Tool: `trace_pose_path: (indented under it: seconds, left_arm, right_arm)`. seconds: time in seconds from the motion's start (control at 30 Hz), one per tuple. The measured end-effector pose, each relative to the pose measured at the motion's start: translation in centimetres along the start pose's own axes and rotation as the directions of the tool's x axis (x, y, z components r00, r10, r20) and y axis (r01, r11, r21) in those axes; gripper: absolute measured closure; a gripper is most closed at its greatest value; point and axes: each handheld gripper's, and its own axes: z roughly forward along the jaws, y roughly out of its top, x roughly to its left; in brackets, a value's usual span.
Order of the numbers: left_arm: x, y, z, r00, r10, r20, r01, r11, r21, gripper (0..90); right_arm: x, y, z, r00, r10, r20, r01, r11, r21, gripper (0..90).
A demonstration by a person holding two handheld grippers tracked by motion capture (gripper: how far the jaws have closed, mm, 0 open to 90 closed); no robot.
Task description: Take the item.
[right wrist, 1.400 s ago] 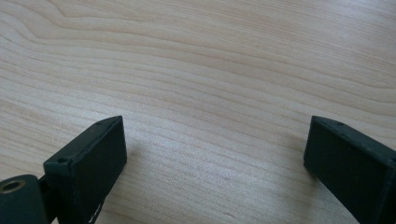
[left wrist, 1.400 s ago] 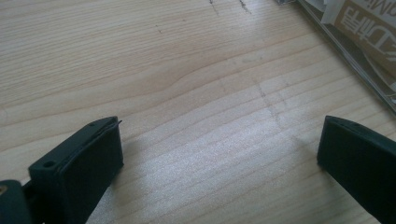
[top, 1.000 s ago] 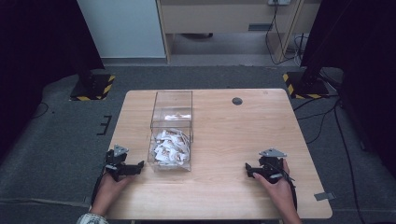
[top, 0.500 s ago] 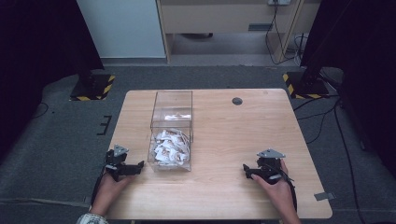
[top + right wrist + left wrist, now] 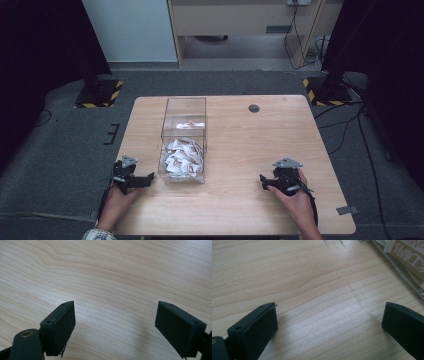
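Note:
A clear plastic box [image 5: 183, 140] lies on the wooden table [image 5: 240, 145], its near half filled with several white paper packets [image 5: 181, 156]. My left gripper [image 5: 142, 179] rests on the table just left of the box's near end, jaws open with nothing between them. In the left gripper view the gripper [image 5: 329, 327] stands wide over bare wood, with the box's edge [image 5: 402, 267] at the upper right. My right gripper [image 5: 265, 182] sits near the table's front right, open and empty. In the right gripper view that gripper [image 5: 115, 325] spans bare wood.
A small dark round disc [image 5: 254, 108] is set in the table at the back. Beyond the table, black stands with yellow-black striped bases [image 5: 100, 95] [image 5: 327, 92] rest on the grey carpet. Cables [image 5: 345, 135] trail on the floor at the right.
The right gripper has shifted slightly to the left. The left gripper and the box have stayed put.

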Motion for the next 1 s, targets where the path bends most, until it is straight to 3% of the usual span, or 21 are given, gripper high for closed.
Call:
trace_pose_path:
  seconds: [1.0]
  left_arm:
    - [0.0, 0.0, 0.0, 1.0, 0.001, 0.002, -0.001, 1.0, -0.001, 0.0]
  right_arm:
    - [2.5, 4.1, -0.3, 0.9947, -0.058, -0.085, 0.061, 0.998, 0.028, 20.0]
